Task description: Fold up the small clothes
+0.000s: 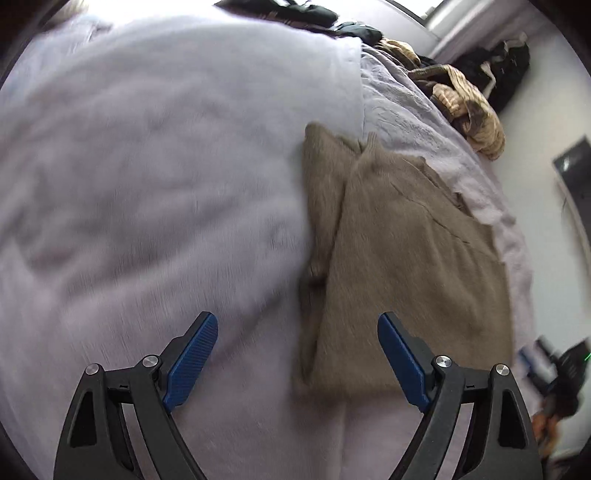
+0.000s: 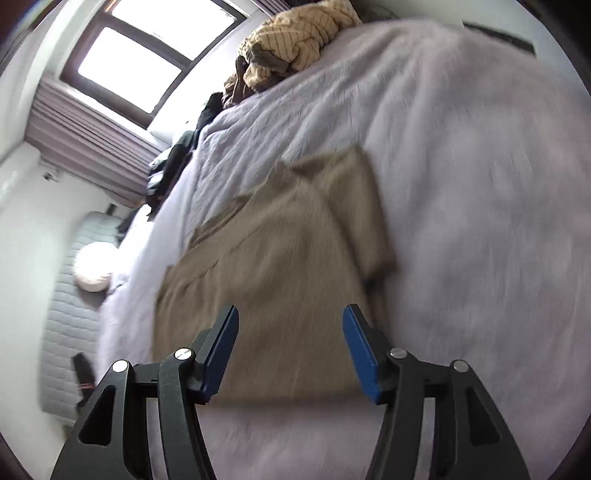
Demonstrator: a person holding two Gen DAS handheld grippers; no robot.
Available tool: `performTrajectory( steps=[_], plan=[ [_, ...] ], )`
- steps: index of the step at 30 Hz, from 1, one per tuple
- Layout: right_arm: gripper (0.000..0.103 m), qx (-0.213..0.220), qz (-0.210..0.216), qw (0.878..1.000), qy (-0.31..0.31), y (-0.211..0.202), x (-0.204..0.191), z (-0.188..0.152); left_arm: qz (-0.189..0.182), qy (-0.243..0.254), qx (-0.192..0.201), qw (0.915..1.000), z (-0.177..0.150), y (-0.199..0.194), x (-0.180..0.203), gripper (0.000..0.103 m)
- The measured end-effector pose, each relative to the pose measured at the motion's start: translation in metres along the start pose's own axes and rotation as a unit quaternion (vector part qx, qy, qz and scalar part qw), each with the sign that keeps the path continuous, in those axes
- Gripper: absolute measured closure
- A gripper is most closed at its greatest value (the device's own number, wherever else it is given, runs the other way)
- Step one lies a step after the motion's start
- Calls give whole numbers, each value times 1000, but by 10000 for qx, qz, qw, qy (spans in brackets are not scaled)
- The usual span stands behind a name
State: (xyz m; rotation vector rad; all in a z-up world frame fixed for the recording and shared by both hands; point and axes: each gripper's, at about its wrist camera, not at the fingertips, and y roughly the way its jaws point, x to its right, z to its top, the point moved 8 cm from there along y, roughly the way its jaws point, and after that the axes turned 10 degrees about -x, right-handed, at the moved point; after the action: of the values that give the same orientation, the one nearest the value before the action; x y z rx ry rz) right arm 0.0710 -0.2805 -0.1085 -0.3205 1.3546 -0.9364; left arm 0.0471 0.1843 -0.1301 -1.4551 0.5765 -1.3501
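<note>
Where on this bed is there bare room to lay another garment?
The lilac blanket is bare left of the folded brown garment and before it. Crowded: the far edge, with the striped yellow clothes and dark clothes.

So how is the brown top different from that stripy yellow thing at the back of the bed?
The brown top is plain and lies flat, folded on the fluffy bed cover; the stripy yellow thing has dark lines and sits crumpled in a heap. The brown top is close under the open right gripper; the stripy one is far off near the window. Both are clothes on the same bed.
</note>
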Motion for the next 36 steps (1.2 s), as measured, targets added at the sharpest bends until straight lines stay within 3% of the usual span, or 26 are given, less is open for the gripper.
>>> performTrajectory(
  steps=[2,4,9,10,11,12,13,14,16,19,22,24,27,31,33,36],
  plan=[
    [39,-108,354,9986,388,3,11,-24,-511,-361,-264,9977,-18,8,0,15],
    [39,-159,481,9959,756,10,25,-36,-754,-523,-423,9949,-29,17,5,15],
    [39,333,687,9894,1232,20,39,-14,-660,-779,-17,9948,-21,32,15,15],
    [40,381,655,9878,1357,25,42,-9,-676,-928,27,9934,-17,36,15,22],
    [53,364,589,9872,1437,31,44,-4,-646,-1033,35,9925,-13,40,15,51],
    [70,310,440,9879,1452,36,45,-1,-580,-1104,-19,9922,-11,44,14,67],
    [94,191,280,9898,1383,42,43,2,-611,-1130,-77,9917,-8,47,14,77],
    [94,169,176,9913,1293,41,42,5,-753,-1149,-35,9905,-8,44,15,84],
    [95,237,29,9962,839,31,24,11,-738,-945,123,9927,-7,33,22,85],
    [95,353,-351,9984,254,15,6,16,-312,-314,433,9981,-12,15,35,85],
    [95,197,-742,9969,189,24,20,13,61,-159,353,9992,-19,28,26,85],
    [94,-12,-1088,9940,144,40,39,8,46,-244,282,9993,-23,38,12,85],
    [94,2,-879,9954,390,32,49,-2,-165,-204,375,9990,-29,31,3,85],
    [89,113,-855,9942,640,3,50,-10,176,246,522,9982,-33,8,7,85],
    [89,361,-1076,9922,520,-15,46,-10,396,568,683,9953,-28,-6,14,85],
    [89,691,-1235,9899,98,-34,22,-8,371,873,841,9919,-17,-19,26,85]
  ],
)
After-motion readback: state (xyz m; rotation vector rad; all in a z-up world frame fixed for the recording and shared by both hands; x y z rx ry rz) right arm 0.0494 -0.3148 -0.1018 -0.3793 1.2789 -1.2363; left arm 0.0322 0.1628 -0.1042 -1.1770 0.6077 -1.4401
